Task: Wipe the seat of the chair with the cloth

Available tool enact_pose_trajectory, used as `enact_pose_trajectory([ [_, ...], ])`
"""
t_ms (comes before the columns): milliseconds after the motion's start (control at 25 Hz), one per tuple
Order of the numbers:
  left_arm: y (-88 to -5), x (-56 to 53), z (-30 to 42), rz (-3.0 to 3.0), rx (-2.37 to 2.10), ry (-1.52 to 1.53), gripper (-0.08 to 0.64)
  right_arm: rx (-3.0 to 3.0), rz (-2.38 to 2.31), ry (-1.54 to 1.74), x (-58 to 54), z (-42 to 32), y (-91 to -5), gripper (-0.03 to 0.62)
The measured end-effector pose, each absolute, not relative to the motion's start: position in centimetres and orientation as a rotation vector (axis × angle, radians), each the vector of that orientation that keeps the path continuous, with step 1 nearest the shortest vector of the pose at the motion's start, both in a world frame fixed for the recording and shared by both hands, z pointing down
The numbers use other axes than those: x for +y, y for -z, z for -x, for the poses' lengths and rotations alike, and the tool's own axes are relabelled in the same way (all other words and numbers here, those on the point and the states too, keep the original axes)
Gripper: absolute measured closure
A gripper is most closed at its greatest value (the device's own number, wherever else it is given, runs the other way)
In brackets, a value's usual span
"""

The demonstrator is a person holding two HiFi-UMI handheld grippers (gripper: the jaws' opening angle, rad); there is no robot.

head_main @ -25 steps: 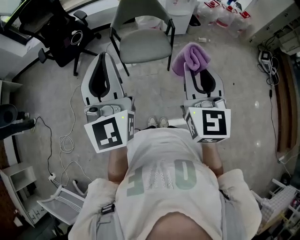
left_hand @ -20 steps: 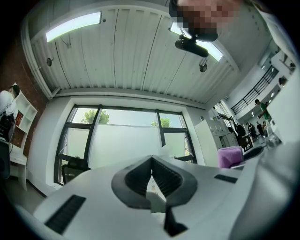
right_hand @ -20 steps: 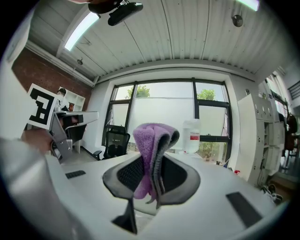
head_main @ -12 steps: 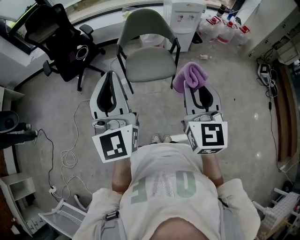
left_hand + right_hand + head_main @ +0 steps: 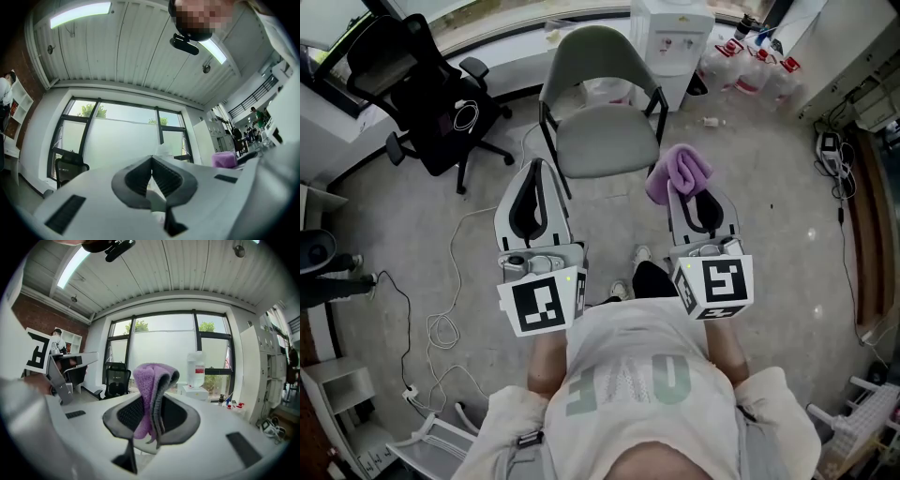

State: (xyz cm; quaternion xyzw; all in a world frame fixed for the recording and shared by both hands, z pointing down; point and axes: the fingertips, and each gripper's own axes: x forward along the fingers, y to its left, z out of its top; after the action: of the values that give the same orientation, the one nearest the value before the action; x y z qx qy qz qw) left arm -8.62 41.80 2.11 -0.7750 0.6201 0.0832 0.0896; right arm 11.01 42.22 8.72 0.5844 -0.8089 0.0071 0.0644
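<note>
Since 1 second ago the chair (image 5: 605,141) sits lower in frame as I step closer. My right claw (image 5: 687,186) pinches the folded purple cloth (image 5: 680,169), ready for the seat at its upper left. My left claw (image 5: 535,173) is closed and empty, kept aside.

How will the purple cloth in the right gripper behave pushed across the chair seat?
Likely floppy: the cloth folds over itself above the right gripper, shut on it. Probably light: one pinch carries it whole. Its fuzzy pile may drag on the chair seat, so it could bunch.
</note>
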Motion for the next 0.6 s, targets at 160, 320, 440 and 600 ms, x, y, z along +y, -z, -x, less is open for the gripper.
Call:
enact_pose_trajectory([
  [160, -2.5, 40.0, 8.7, 2.304, 1.86, -0.255, 0.548, -2.453, -1.758, -0.032, 39.9, -11.1, -8.7, 0.505],
  [320, -3.3, 37.8, 8.6, 2.293, 1.882, -0.254, 0.548, -2.499, -1.703, -0.012, 36.9, -10.5, -9.2, 0.505],
  [440, -3.5, 35.2, 8.2, 2.34, 1.868, -0.323, 0.548, -2.537, -1.66, 0.003, 33.0, -9.9, -10.0, 0.505],
  [600, -2.7, 30.0, 8.4, 2.279, 1.869, -0.278, 0.548, -2.571, -1.624, 0.032, 26.7, -9.0, -10.1, 0.505],
])
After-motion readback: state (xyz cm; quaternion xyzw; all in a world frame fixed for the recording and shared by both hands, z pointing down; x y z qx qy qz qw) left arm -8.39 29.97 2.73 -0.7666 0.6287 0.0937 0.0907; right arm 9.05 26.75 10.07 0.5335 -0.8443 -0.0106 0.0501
